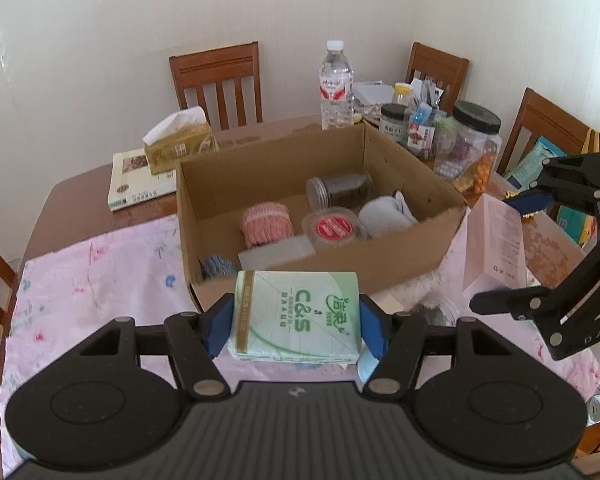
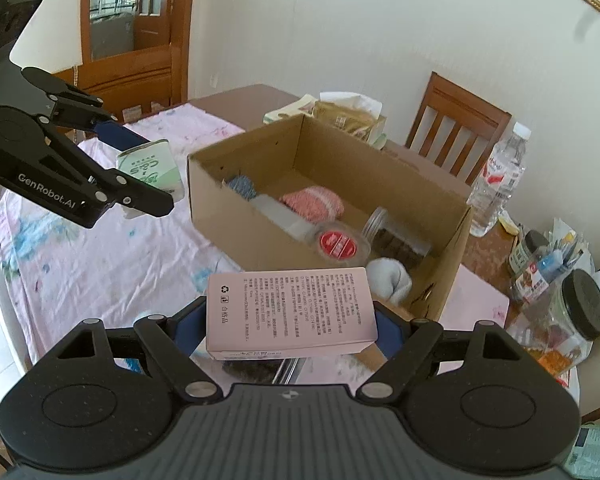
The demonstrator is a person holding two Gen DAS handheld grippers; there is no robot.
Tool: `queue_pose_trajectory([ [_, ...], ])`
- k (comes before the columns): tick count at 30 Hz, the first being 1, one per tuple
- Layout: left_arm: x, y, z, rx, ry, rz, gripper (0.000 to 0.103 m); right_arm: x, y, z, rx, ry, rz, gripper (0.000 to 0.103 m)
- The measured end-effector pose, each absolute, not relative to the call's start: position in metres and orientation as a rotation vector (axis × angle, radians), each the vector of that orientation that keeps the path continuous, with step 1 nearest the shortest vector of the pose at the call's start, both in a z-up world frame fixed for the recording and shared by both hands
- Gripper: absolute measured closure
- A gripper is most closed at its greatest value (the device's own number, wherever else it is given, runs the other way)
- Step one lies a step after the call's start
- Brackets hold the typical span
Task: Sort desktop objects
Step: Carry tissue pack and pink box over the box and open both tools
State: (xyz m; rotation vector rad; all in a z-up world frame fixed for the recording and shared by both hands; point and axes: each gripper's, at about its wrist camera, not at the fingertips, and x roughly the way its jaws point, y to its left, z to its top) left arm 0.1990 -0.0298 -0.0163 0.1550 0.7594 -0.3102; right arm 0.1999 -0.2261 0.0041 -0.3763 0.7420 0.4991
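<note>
My left gripper (image 1: 296,326) is shut on a green tissue pack (image 1: 298,314), held just in front of the near wall of an open cardboard box (image 1: 380,264). My right gripper (image 2: 290,326) is shut on a pink carton (image 2: 290,308), held above the pink cloth near the box's right corner. The box (image 2: 236,216) holds a pink knitted roll (image 1: 267,222), a red-lidded tub (image 1: 334,227), a dark jar (image 1: 340,190) on its side and a grey sock (image 1: 384,216). In the right wrist view the left gripper (image 2: 148,172) with the tissue pack (image 2: 152,168) hangs left of the box.
A flowered pink cloth (image 1: 100,280) covers the wooden table (image 1: 80,196). Behind the box stand a water bottle (image 1: 336,88), a tissue box (image 1: 180,144) on a book (image 1: 138,184), and several jars (image 1: 474,140). Wooden chairs (image 1: 218,84) ring the table.
</note>
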Motion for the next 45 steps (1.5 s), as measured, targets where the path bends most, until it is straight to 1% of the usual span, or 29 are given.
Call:
queue_pose_trajectory([
  [12,0.245,-0.038,-0.001,0.198,0.724,-0.353,0.039,0.236,-0.229,0.02,-0.33,0.728,0.46,0.017],
  [21,0.281,-0.036,0.002,0.198,0.744,-0.384,0.039,0.262,-0.23,0.029,-0.303,0.721,0.438,0.017],
  [45,0.372,-0.02,-0.022,0.185,0.798,-0.393,0.039,0.339,-0.224,0.009,-0.299,0.79,0.405,0.016],
])
